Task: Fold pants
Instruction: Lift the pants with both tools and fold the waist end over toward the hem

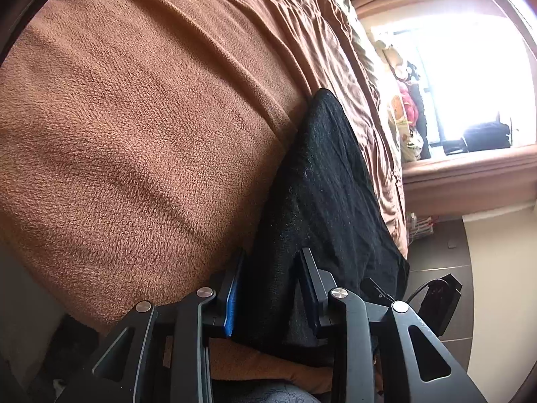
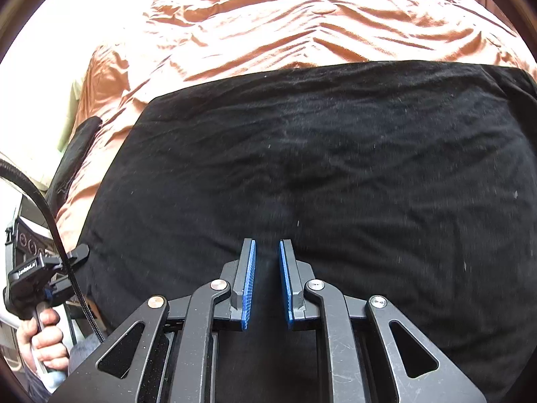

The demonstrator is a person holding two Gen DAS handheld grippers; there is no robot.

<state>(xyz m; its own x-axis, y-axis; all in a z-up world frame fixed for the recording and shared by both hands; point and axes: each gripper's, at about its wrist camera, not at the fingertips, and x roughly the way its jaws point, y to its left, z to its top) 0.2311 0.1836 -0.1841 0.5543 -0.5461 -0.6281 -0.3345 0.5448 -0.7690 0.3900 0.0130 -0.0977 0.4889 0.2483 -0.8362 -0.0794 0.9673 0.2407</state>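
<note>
— Where are the pants right now?

— The black knit pants (image 2: 319, 174) lie spread flat on the bed, over a wrinkled rust-orange bedsheet (image 2: 285, 23). Their far edge runs straight across the sheet, and their near side reaches the bed's near edge, where both claws are.

— And from the other side?

— From the left wrist view, the same black cloth (image 1: 322, 181) runs as a long strip along the bed's edge, just beside a fuzzy brown fleece blanket (image 1: 134, 127) that covers the rest of the bed.

— What is the left gripper (image 1: 272, 288) doing?

— Its jaws stand apart, with a fold of the black fabric between them. The blue pad on one finger (image 1: 231, 305) lies against the cloth, the other finger sits a little off it. I'd call it spread rather than pinching.

— The right gripper (image 2: 266, 285)?

— Narrowly parted, blue pads facing each other over the pants' near edge. Black cloth shows in the gap, but whether the pads press on it I cannot tell.

— Anything else around?

— In the right wrist view a hand (image 2: 43, 339) holds the other gripper's handle at the bed's near left corner, with a black braided cable (image 2: 57, 235) arching over it. Beyond the bed's far end there's a bright window (image 1: 470, 84) and a dark tiled floor (image 1: 436, 255).
</note>
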